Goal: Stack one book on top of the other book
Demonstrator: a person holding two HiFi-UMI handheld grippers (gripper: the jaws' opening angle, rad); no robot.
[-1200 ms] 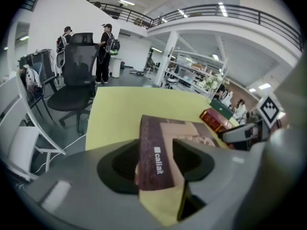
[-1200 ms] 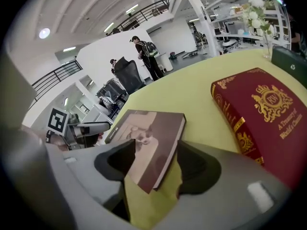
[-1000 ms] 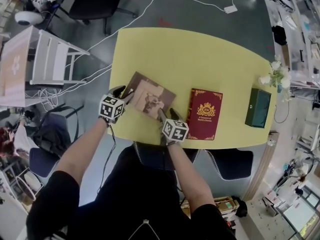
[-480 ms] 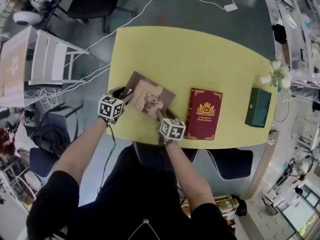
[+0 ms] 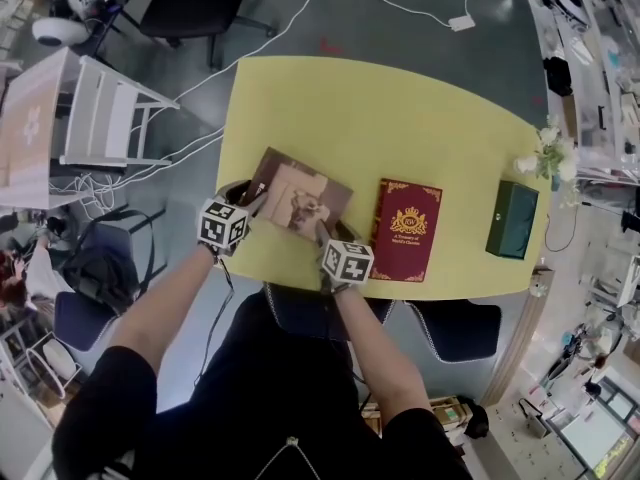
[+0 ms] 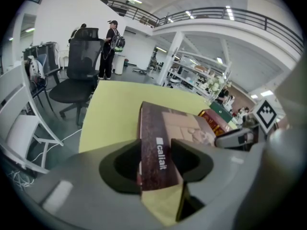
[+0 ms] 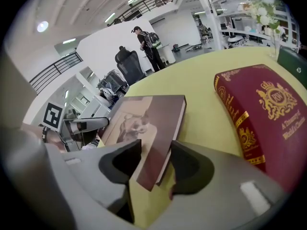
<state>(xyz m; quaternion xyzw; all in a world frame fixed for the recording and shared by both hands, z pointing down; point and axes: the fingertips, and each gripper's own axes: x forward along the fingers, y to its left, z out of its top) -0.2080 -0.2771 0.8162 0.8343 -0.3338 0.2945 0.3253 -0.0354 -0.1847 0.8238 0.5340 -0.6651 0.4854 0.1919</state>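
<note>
A brown book [image 5: 298, 196] with a picture on its cover lies askew on the yellow table [image 5: 380, 108], left of a red book [image 5: 407, 228] with gold print. My left gripper [image 5: 245, 196] is at the brown book's left corner. In the left gripper view, the spine [image 6: 160, 157] fills the gap between the pads. My right gripper [image 5: 325, 230] holds the near right corner [image 7: 153, 162], one pad on the cover and one at the page edge. Both pairs of jaws have just been closing with the brown book between them. The red book [image 7: 268, 109] lies apart, untouched.
A dark green box [image 5: 513, 218] stands near the table's right end, with white flowers [image 5: 545, 148] behind it. A white rack [image 5: 95, 118], office chairs [image 5: 190, 3] and cables on the floor surround the table. The person stands at the near edge.
Both grippers stay at the brown book's near corners, the right one a touch further in over the cover. Neither book has shifted on the table.
</note>
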